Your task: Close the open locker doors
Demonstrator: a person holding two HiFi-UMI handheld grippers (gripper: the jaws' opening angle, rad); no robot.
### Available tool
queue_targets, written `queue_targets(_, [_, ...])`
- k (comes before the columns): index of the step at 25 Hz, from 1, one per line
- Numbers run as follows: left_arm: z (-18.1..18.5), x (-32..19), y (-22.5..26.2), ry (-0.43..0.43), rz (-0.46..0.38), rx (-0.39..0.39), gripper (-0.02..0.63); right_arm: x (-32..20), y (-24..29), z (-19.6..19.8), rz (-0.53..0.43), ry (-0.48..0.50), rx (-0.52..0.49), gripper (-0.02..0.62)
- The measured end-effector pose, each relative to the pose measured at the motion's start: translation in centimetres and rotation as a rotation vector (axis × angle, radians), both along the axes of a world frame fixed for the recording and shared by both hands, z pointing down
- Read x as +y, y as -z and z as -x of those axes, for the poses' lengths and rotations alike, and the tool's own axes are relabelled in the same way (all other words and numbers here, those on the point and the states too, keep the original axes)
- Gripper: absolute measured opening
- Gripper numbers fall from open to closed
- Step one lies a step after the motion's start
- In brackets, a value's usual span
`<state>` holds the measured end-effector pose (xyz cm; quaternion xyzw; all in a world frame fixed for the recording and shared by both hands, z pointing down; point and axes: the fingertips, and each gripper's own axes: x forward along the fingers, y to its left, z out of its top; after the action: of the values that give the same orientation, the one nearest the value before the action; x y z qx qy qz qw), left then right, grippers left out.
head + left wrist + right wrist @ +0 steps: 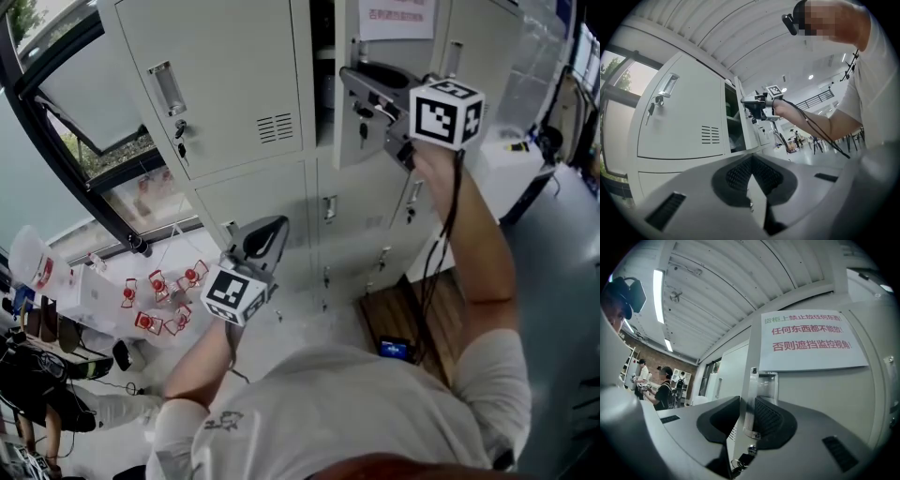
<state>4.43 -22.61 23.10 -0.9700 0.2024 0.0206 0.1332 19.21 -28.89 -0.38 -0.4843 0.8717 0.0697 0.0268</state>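
At far left of the head view, a shut door (225, 84), flush with the locker front, keys in its lock; below and a little right of it, the left tool (265, 236), pointing up at the lockers, jaws pressed together on nothing (751, 161), well apart from any door; right of the shut door, the dark opening (324, 66) of the one compartment seen standing open; right again, the open door (352, 150), upright along its long axis, swung out from the locker front, with a paper notice (396, 17) on its face; on that door's free edge, the right tool (354, 82), raised high on an outstretched arm; from the right tool's own view, clamped across the thin edge (749, 416), one pad either side, beside the recessed handle, with the door face (811, 394) and notice (811, 336) to the right and a key (740, 460) hanging just below the grip; judged from this, hinge on the far right and free edge towards the opening, so a push leftwards and inwards to bring it flush; right hand plainly the nearer, being already on the door.
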Motion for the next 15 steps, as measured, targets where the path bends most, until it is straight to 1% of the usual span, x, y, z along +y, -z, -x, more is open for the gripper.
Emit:
queue_targets(3, [0.3, -0.4, 0.1, -0.004, 0.006, 0.000, 0.000, -1.2, -0.1, 0.1, 0.001, -0.034, -0.010, 0.100])
queue_targets(9, [0.5, -1.4, 0.9, -0.019, -0.001, -0.004, 0.000, -3.0, 0.1, 0.4, 0.005, -0.061, -0.016, 0.095])
queue_targets(15, [0.4, -2.4, 2.1, -0.021, -0.016, 0.005, 0.000, -5.1, 0.1, 0.4, -0.006, -0.112, 0.004, 0.089])
